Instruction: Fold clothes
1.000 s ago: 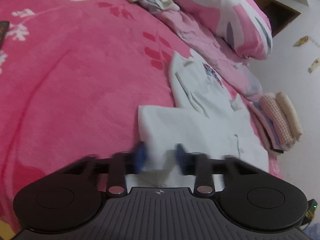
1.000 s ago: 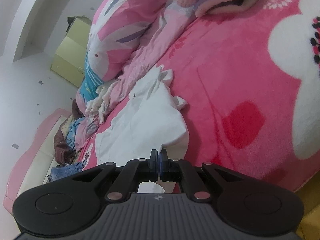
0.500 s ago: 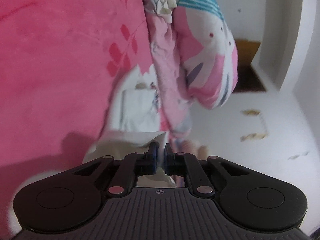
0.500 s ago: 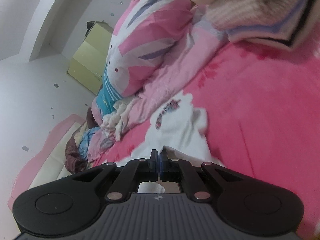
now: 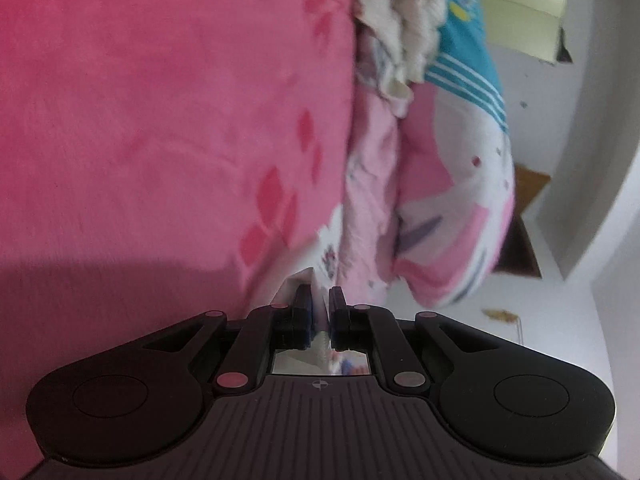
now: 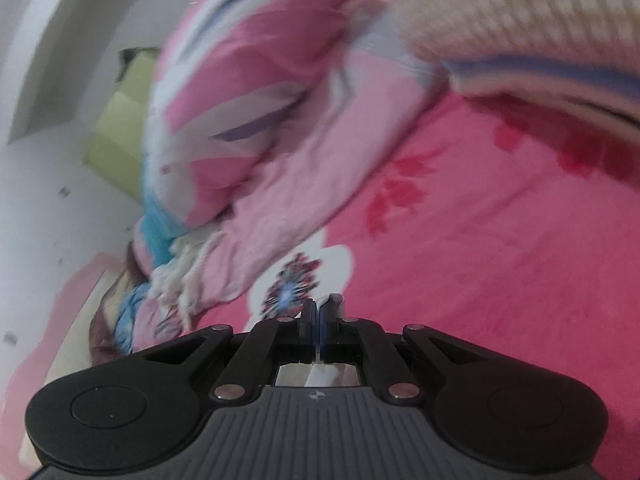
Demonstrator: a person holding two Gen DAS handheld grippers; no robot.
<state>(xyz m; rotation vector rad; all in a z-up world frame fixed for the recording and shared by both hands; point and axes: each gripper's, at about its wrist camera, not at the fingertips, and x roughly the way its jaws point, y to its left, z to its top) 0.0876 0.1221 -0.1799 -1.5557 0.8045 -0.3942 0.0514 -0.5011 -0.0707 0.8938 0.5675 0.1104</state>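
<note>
The left gripper (image 5: 319, 308) and right gripper (image 6: 319, 316) are each pinching an edge of the white printed cotton T-shirt (image 6: 320, 264) between nearly closed fingers. The T-shirt is lying on the pink plush bed blanket (image 6: 500, 248), beside the pink-and-white patterned pillow (image 6: 240, 92).

A home bedroom: a bed covered by a bright pink fleece blanket (image 5: 160, 140) with a red leaf print, a pink-and-white cartoon pillow (image 5: 452, 216) against a crumpled pale pink quilt (image 6: 304, 184), a stack of folded clothes (image 6: 520, 28) at the bed's far end, loose garments (image 5: 400, 32) heaped nearby, white walls (image 5: 600, 160) and a yellow-green cabinet (image 6: 116, 140) beyond.
</note>
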